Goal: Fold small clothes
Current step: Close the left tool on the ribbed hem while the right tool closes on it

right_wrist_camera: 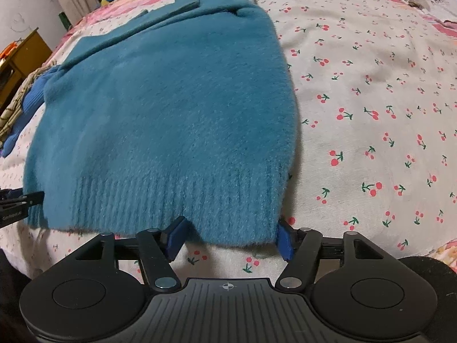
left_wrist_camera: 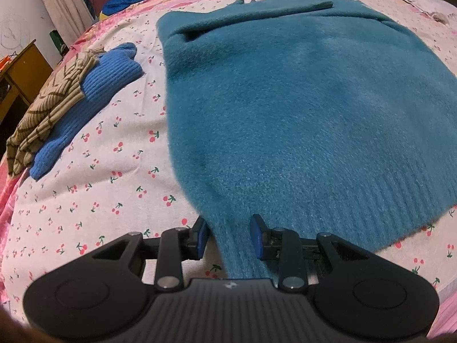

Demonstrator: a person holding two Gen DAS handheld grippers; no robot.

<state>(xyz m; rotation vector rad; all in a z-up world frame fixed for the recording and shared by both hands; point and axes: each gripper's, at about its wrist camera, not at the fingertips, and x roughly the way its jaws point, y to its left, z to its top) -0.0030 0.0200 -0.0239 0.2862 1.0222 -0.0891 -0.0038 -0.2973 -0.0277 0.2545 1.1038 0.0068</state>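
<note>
A teal fuzzy sweater (left_wrist_camera: 300,108) lies spread flat on a bed, its sleeves folded in across the far end and its ribbed hem nearest to me. It looks thick, soft and limp, with a brushed nap. I judge it light enough to lift by two corners, but floppy: anything I do not hold will sag and drag. The ribbed hem (right_wrist_camera: 177,197) is the firmest part and the best place to take hold, one gripper at each bottom corner.

My left gripper (left_wrist_camera: 228,237) sits at the hem's left corner. Its jaws stand partly open, and a tongue of the hem runs between them. There is a visible gap on the right pad's side, so I cannot tell whether the fabric is truly pinched.

My right gripper (right_wrist_camera: 230,238) sits at the hem's right corner. Its jaws are wide apart, the edge of the hem lies between them, and the pads do not press on it, so it holds nothing.

Under the sweater is a pale bedsheet printed with small red cherries (right_wrist_camera: 371,114). To the left, well apart from the sweater, a bright blue ribbed garment (left_wrist_camera: 94,91) and a tan patterned one (left_wrist_camera: 51,105) lie in a loose pile. Beyond them stands a yellow wooden cabinet (left_wrist_camera: 20,68) against a white wall.
</note>
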